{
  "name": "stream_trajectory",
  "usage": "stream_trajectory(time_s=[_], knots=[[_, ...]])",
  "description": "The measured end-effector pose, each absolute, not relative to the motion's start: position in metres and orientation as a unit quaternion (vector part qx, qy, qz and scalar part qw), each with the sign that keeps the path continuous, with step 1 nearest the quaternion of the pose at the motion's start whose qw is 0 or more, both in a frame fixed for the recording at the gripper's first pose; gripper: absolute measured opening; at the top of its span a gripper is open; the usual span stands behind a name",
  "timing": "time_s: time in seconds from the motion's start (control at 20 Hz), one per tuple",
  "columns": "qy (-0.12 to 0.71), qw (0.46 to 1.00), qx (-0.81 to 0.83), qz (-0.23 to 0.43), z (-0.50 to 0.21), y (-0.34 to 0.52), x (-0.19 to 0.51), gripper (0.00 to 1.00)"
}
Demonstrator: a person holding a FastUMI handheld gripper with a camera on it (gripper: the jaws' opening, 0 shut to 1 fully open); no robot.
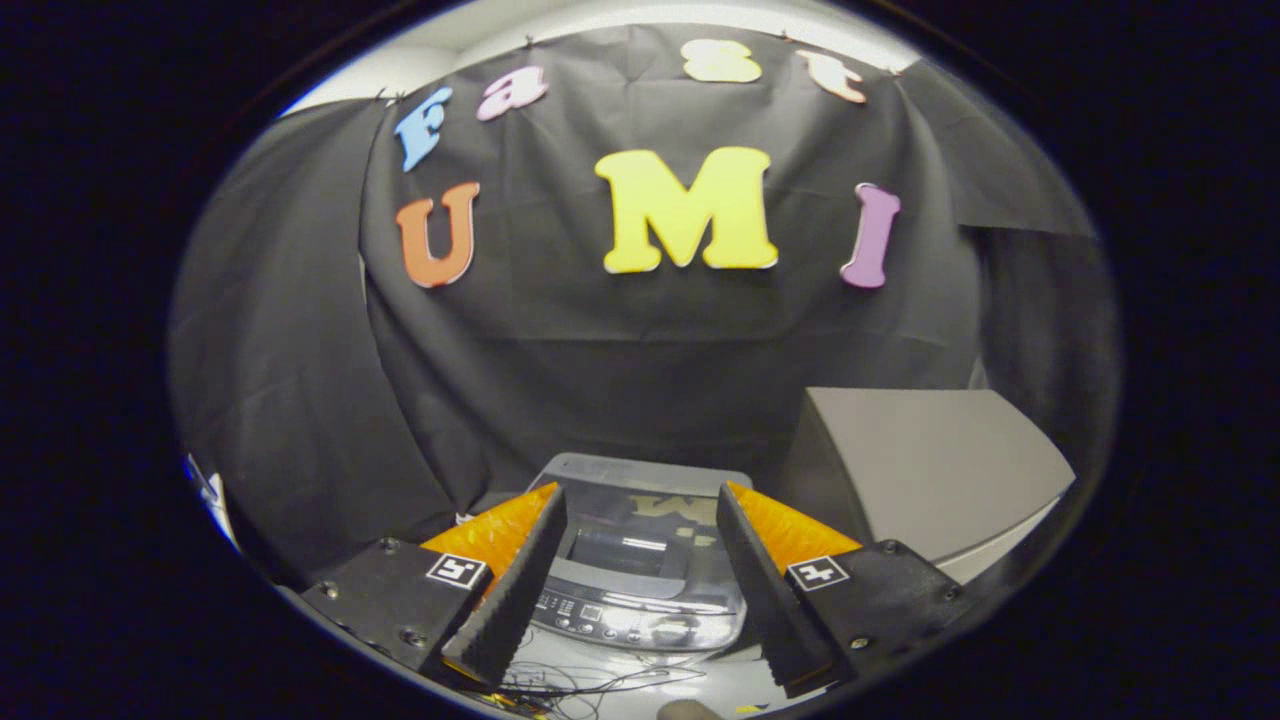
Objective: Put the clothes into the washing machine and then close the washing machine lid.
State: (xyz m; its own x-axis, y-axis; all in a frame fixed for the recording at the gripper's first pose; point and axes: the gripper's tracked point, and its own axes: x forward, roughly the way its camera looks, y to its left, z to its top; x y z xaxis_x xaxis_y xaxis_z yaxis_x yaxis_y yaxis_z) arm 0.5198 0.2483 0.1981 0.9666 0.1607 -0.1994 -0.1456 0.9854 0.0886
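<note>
Booth wall: black cloth [620,340], hung in folds, forming the whole backdrop behind every other item. Grey box [930,465]: large, plain, flat-sided, standing against the cloth just beside the washing machine on its right and reaching higher than it. Washing machine [645,560]: small top-loading unit, grey body, standing on a pale surface [640,685] at the foot of the cloth, seen between the two fingers and just beyond them. Lid [650,500]: translucent, glossy, lying flat over the top opening, reflections of the wall visible on it; through it a dark tub interior can be made out, contents not discernible. Control panel [625,620]: curved strip along the near edge of the machine, bearing a row of small buttons and a small display, markings too small to read. Gripper [640,490]: fingers spread wide apart, nothing between them, tips held above and short of the machine with the lid framed in the gap; each finger mount carries a small square marker tag [457,571]. Thin dark wires [590,682]: loose tangle on the pale surface, just in front of the machine, between the finger bases. Clothes: none identifiable here.
</note>
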Motion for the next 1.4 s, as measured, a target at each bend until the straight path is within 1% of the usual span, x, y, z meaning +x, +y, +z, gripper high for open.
stream_trajectory(time_s=[0.15, 0.35, 0.5, 0.75, 0.9, 1.05, 1.4], knots=[[0.07, 0.995, 0.052, 0.043, 0.218, 0.18, 0.484, 0.95], [0.034, 0.997, 0.075, 0.0, 0.223, 0.091, 0.444, 0.96], [0.019, 0.996, 0.08, -0.027, 0.206, 0.029, 0.406, 0.97], [0.044, 0.993, 0.094, -0.061, 0.145, -0.054, 0.344, 0.97], [0.061, 0.99, 0.099, -0.08, 0.109, -0.091, 0.304, 0.97], [0.065, 0.99, 0.096, -0.085, 0.089, -0.114, 0.272, 0.97], [0.067, 0.992, 0.083, -0.068, 0.06, -0.137, 0.226, 0.97]])
